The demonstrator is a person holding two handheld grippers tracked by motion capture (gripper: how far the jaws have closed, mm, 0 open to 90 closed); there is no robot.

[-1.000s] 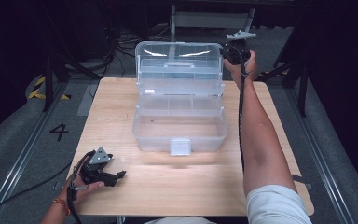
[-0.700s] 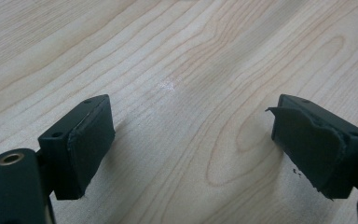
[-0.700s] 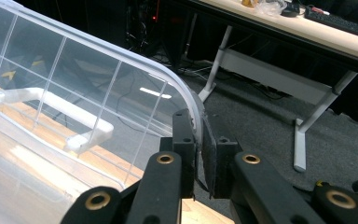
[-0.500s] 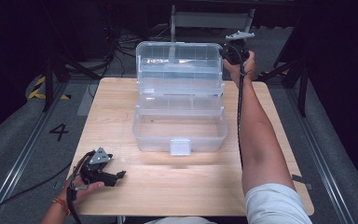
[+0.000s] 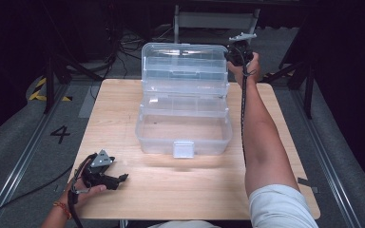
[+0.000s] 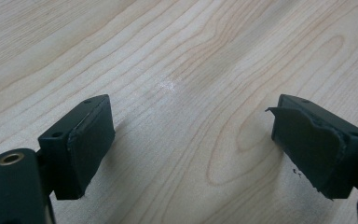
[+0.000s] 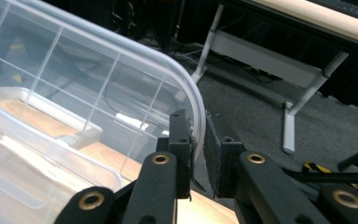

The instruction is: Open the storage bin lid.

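Tabletop (image 5: 123, 109), light wood grain, unchanged from a second ago. Clear plastic organizer box (image 5: 184, 128) stands at mid-table toward the far edge, its base and tiered trays where they were; its compartmented lid (image 5: 185, 61) stands raised behind, same tilt as before. Right gripper (image 5: 238, 53) is at the lid's upper right corner, arm stretched along the box's right side, barely shifted. Right gripper view: lid rim (image 7: 196, 100) sits between the jaws, which stand narrow; they have just been opening a little, and a thin gap shows beside the rim. Left gripper (image 5: 119, 178) rests near the tabletop's front-left corner, unmoved, jaws wide with nothing between them, bare wood beneath.
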